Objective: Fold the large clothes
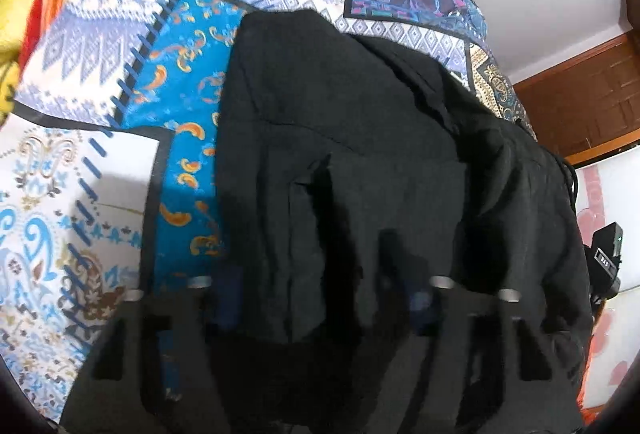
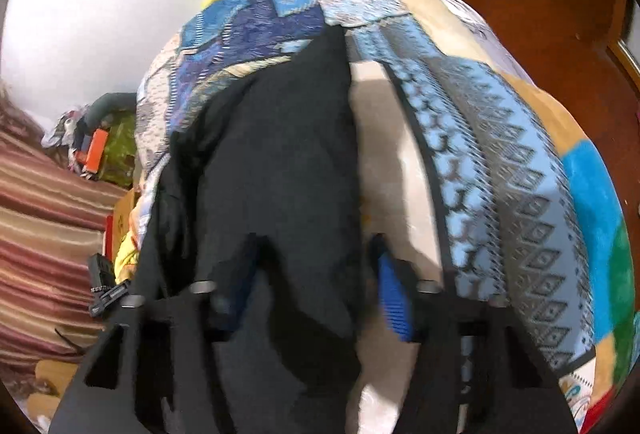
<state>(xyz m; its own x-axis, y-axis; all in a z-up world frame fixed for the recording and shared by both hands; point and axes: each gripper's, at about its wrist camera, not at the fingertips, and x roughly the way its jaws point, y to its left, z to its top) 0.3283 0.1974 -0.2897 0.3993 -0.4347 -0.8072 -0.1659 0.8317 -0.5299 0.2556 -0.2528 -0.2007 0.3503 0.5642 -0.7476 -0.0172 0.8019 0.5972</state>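
Black cloth, a large dark garment (image 1: 360, 162), lies spread over a bed covered by a patchwork quilt (image 1: 100, 74) of blue, white and orange prints. On the left side, the left hand-held gripper (image 1: 324, 298) is low over the garment's near edge, jaws partly apart with dark folds between them, though blur hides whether the pads press. Further right, the right hand-held gripper (image 2: 316, 298) likewise straddles the garment's edge, half-closed, its grip impossible to tell.

a black garment (image 1: 360, 138) lies spread on the patchwork-covered bed (image 1: 120, 46).
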